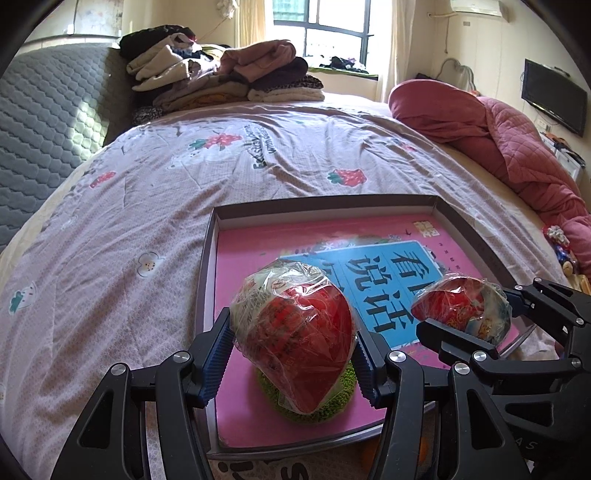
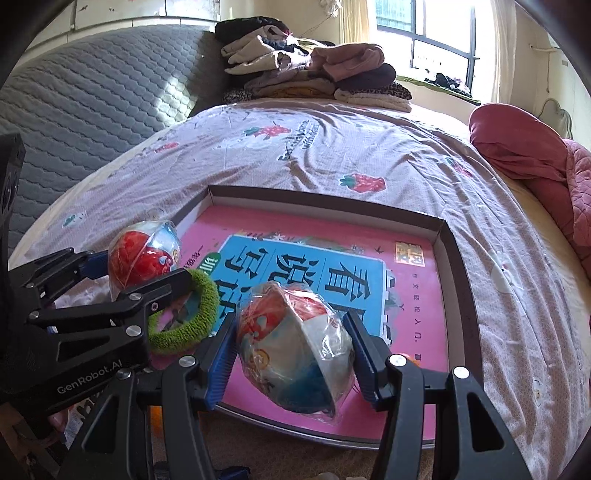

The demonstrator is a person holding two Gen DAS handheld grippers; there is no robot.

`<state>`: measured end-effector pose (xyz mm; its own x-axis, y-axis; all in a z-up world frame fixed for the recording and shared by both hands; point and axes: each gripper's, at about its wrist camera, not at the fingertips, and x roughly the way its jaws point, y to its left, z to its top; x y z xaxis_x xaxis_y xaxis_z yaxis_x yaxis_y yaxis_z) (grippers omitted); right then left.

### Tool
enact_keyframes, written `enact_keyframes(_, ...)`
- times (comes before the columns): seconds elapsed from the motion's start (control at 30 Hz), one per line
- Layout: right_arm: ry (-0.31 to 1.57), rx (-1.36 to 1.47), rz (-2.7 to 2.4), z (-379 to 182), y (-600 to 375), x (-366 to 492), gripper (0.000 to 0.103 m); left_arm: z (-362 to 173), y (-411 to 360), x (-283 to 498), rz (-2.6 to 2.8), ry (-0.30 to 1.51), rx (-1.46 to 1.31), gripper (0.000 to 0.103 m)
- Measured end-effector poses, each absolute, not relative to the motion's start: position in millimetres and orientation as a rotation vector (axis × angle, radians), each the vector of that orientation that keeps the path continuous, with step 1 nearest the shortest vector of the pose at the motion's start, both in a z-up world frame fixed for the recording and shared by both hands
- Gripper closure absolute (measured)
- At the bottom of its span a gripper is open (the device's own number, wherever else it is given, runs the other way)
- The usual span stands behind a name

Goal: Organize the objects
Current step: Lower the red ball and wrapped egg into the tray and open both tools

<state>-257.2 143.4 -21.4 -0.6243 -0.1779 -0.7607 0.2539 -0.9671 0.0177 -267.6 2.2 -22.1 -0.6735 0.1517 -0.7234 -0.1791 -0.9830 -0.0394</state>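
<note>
Since both hands already carry something, what matters is how each load sits over the tray [image 1: 461, 225]. The left gripper [image 1: 293, 360] is clamped on a plastic-wrapped red ball [image 1: 295, 332], which hangs over the tray's near-left corner, right above a green fuzzy ring [image 2: 192, 317] lying on the pink book [image 1: 258, 243] that fills the tray. The right gripper [image 2: 291, 358] is squeezed on a wrapped red-white-blue ball [image 2: 291, 343], over the tray's near-right part. Both loads are round (no real long axis to worry about) and sit straight ahead of the fingers, pads pressing either flank through crinkly film. Both grippers point down at the tray, side by side, and neither looks clearly nearer to it, so I'd guess both are about to be set down inside.

Around the tray is a bed sheet [image 1: 147, 206] with a strawberry print, soft and a bit wrinkled. Beyond the tray there's a heap of folded clothes [image 1: 221, 77], a window [image 1: 332, 29], and to its right a bunched red quilt [image 1: 498, 140].
</note>
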Motion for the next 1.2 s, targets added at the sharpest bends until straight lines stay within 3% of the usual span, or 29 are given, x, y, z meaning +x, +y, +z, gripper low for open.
enact_keyframes(0.6,0.120,1.330,-2.596,-37,149,-259,0.046,-36,8,-272,2.700,0.101,-1.238,0.042)
enact_keyframes(1.2,0.252,1.328,-2.623,-31,142,-250,0.044,-40,4,-275,2.692,0.086,-1.313,0.040)
